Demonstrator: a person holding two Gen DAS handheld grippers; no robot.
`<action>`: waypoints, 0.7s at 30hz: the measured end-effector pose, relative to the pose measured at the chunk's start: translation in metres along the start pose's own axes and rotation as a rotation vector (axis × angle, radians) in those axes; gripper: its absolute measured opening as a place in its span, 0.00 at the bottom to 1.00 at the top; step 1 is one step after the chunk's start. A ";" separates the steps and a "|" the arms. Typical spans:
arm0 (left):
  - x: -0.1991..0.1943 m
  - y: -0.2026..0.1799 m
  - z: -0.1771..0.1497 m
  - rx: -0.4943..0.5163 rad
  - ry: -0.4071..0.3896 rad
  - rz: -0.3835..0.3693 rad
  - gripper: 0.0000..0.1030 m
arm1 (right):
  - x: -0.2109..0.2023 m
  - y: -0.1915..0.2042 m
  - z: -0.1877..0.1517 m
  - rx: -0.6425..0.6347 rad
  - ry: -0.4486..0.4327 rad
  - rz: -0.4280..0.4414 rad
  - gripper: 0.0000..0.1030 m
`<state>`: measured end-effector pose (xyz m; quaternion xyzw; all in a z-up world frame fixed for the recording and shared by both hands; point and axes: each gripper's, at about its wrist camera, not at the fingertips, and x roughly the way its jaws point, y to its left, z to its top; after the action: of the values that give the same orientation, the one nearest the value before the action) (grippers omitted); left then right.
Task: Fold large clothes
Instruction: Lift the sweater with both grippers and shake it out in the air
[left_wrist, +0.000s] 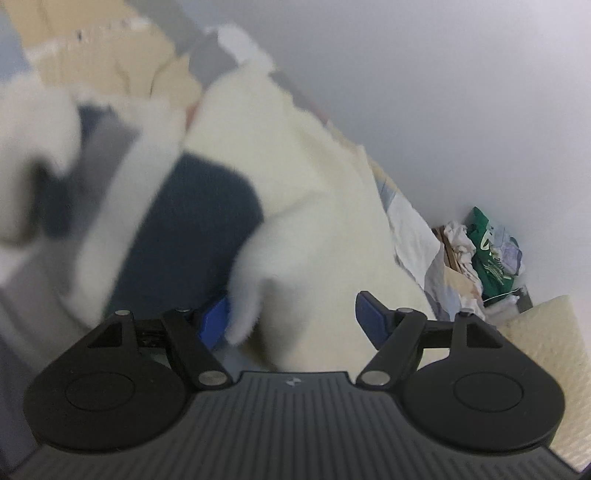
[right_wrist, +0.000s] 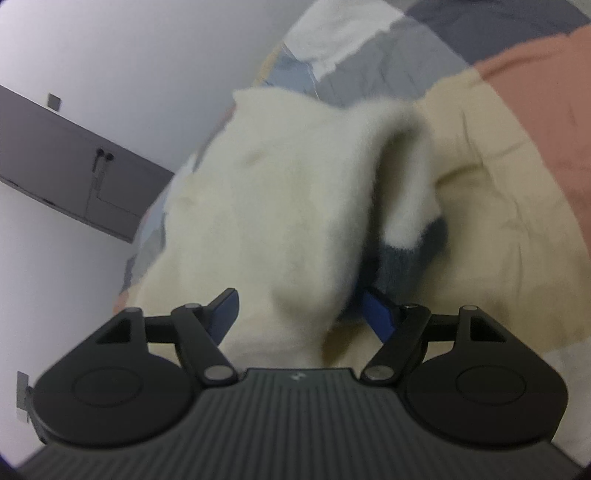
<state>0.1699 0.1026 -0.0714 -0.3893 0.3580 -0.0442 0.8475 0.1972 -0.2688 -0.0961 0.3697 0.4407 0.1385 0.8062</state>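
While both claws stand released, the cream fleece garment (left_wrist: 317, 192) with dark navy parts lies on a patchwork bedcover (right_wrist: 517, 74). At the left gripper (left_wrist: 295, 321) a fluffy fold hangs loose between the spread blue pads, nearer the 9 o'clock one. At the right gripper (right_wrist: 303, 314) the fleece passes between the pads, unpinched; a clothes pile (left_wrist: 480, 254) sits at 3 o'clock

The fleece garment (right_wrist: 266, 206) lies on the bed (right_wrist: 517, 155), reaching from near to far. A heap of clothes (left_wrist: 480, 254) sits far right of it, against the wall (left_wrist: 443, 92).
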 end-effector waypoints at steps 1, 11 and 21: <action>0.006 0.002 0.000 -0.015 0.014 0.001 0.75 | 0.004 -0.001 0.000 0.006 0.010 0.001 0.73; -0.009 -0.003 0.006 -0.011 -0.009 -0.015 0.75 | 0.010 0.013 0.008 -0.031 -0.019 0.171 0.74; -0.019 -0.007 -0.012 -0.021 0.159 -0.176 0.75 | -0.013 0.029 0.015 -0.039 -0.098 0.389 0.74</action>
<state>0.1497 0.0969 -0.0603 -0.4231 0.3891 -0.1453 0.8053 0.2045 -0.2635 -0.0624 0.4383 0.3184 0.2819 0.7919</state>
